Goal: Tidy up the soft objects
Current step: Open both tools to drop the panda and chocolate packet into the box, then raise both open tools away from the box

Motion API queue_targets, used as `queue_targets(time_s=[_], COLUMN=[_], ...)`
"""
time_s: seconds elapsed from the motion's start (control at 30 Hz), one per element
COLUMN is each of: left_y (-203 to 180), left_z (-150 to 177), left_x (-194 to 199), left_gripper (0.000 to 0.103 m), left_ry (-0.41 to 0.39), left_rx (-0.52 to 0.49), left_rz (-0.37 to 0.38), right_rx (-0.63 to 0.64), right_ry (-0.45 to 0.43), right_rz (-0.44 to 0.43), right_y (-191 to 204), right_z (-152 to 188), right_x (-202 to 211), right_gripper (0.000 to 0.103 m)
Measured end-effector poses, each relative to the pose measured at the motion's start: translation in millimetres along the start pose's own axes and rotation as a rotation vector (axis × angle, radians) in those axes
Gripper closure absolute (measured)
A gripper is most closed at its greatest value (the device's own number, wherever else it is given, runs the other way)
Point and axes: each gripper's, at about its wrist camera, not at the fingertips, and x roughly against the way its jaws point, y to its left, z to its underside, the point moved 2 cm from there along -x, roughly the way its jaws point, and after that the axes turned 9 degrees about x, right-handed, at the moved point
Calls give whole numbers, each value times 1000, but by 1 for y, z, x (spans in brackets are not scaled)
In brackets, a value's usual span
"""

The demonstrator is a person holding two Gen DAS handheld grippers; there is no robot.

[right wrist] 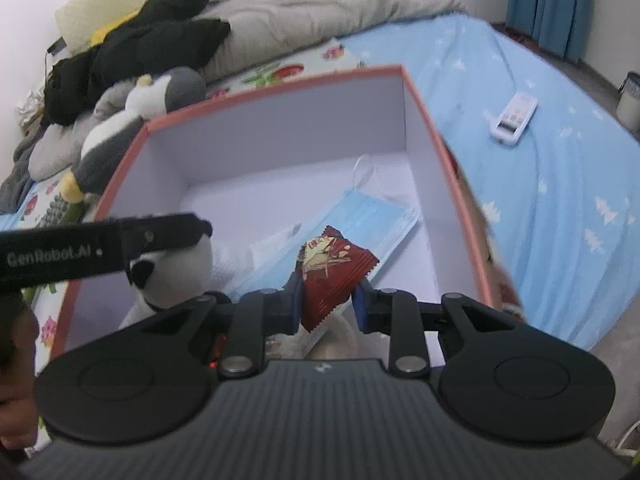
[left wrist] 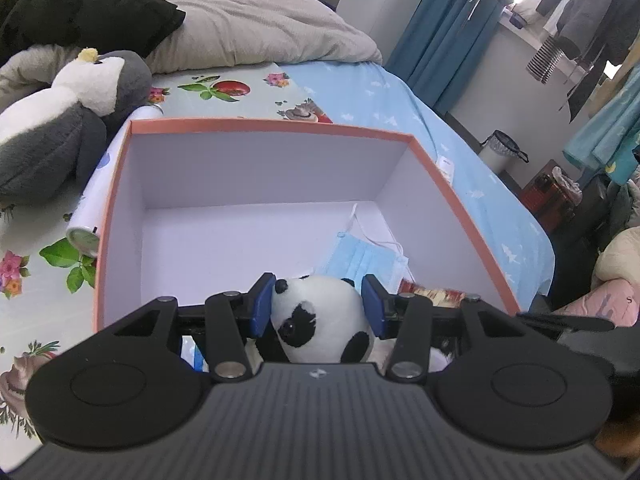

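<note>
Fingers (left wrist: 269, 304) grip panda (left wrist: 320, 316) inside box rim (left wrist: 268, 125).

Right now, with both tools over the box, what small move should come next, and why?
Probably lower a little further, then release: the left tool holds the panda plush and the right tool the red snack packet, both above the box floor.

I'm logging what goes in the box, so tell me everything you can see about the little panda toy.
The panda toy is a small white plush with black ears, eye patches and limbs. It sits clamped between the blue pads of the left gripper, face toward the camera, over the near end of the open orange-rimmed box.
</note>
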Motion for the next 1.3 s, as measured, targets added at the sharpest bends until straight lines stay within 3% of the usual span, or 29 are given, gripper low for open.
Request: queue_targets(time_s=[0.17, 0.23, 0.43, 0.67, 0.97, 1.3], left_y=[1, 2, -7, -22, -34, -33], left_z=[-5, -6, -11, -16, 3, 54], left_x=[0, 3, 39, 114, 212, 297], left_gripper=[47, 41, 38, 38, 38, 38], left_ry=[9, 16, -39, -143, -231, -278], left_rx=[18, 28, 13, -18, -37, -48], left_rz=[0, 3, -3, 13, 36, 59], right_rx=[-13, -16, -13, 0, 46, 68], right_ry=[38, 44, -5, -140, -310, -355], right_rz=[-13, -6, -5, 15, 49, 54], right_y=[-2, -2, 1, 10, 41, 74], right_z=[5, 5, -2, -21, -38, -5], right_x=[-12, -13, 8, 68, 160, 224], right_gripper=[70, 63, 62, 62, 62, 62])
